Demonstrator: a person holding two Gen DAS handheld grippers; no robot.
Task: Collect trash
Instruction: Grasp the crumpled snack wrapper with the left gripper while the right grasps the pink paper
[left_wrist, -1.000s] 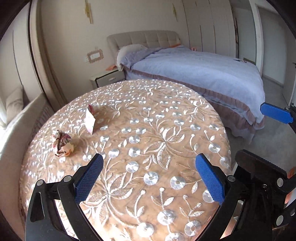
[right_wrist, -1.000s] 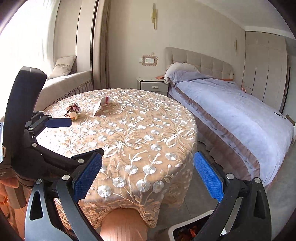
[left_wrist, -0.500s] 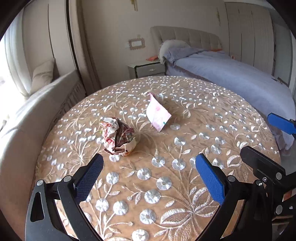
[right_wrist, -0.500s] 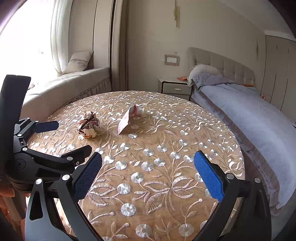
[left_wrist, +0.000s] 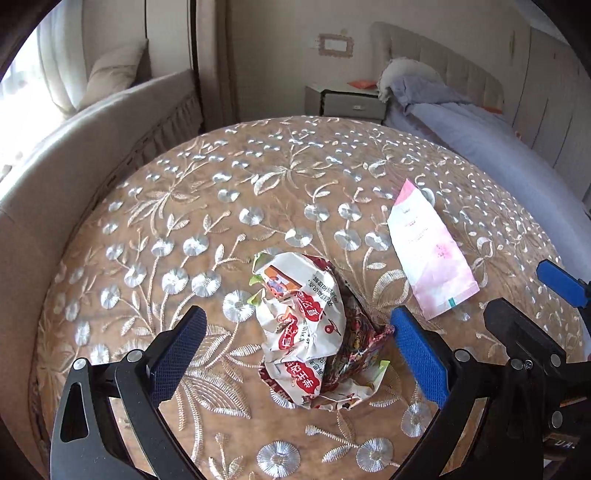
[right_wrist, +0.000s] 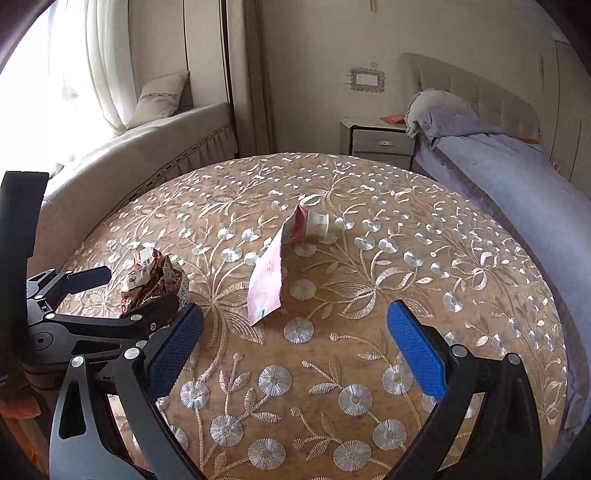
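A crumpled red-and-white snack wrapper lies on the round table with the embroidered cloth. My left gripper is open, its two blue pads either side of the wrapper, not touching it. A flat pink-and-white packet lies to the right of it. In the right wrist view the wrapper sits at the left between the left gripper's fingers. The pink packet stands folded ahead of my right gripper, which is open and empty above the cloth.
A cushioned window seat with a pillow curves round the table's left side. A nightstand and a bed with a grey-blue cover stand at the back right. The right gripper's pad shows at the left view's right edge.
Both grippers have moved forward over the table. The left gripper has closed in on the crumpled wrapper, which now lies between its pads. The pink packet is nearer the right gripper.
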